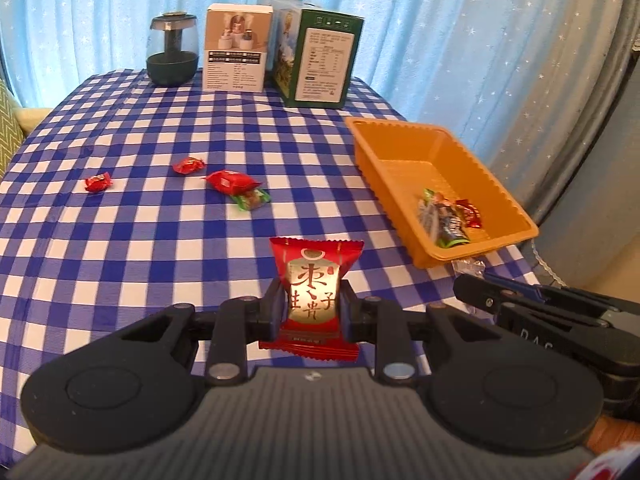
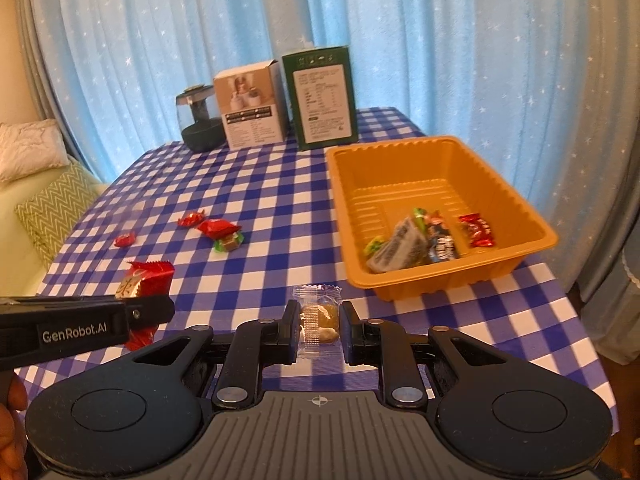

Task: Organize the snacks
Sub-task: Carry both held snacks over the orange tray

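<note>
Blue-and-white checked tablecloth (image 1: 160, 240) covers the table. Left gripper (image 1: 314, 306), fingers clamped on a red foil snack packet with gold characters (image 1: 316, 280), packet upright between the pads, above the cloth near the front edge. Same packet is visible in the right wrist view, pinched in the left gripper's black fingers at far left.

Right gripper (image 2: 319, 326), fingers clamped on a small clear-wrapped yellowish candy (image 2: 318, 320), held above the cloth just in front of the orange ribbed plastic tray (image 2: 440, 152).

The tray sits on the right side of the table. Inside it, at the near end: a red wrapped candy (image 2: 476, 230), a dark blue wrapped snack (image 2: 442, 246), a grey-white packet (image 2: 396, 248) and bits of green wrapper; these lie touching or overlapping, except the red one, which is slightly apart.

Loose on the cloth, left of centre: two small red wrapped candies (image 1: 97, 182) (image 1: 188, 165), well apart from each other, then a bigger red packet (image 1: 230, 181) touching a green wrapped candy (image 1: 251, 199).

Far edge of table, in a row: dark glass jar with dark lid (image 1: 173, 50), white printed carton (image 1: 236, 48), green printed carton (image 1: 320, 54), all upright. Light blue star-print curtain (image 1: 440, 20) hangs behind. Zigzag-pattern cushion (image 2: 56, 208) is at left.
</note>
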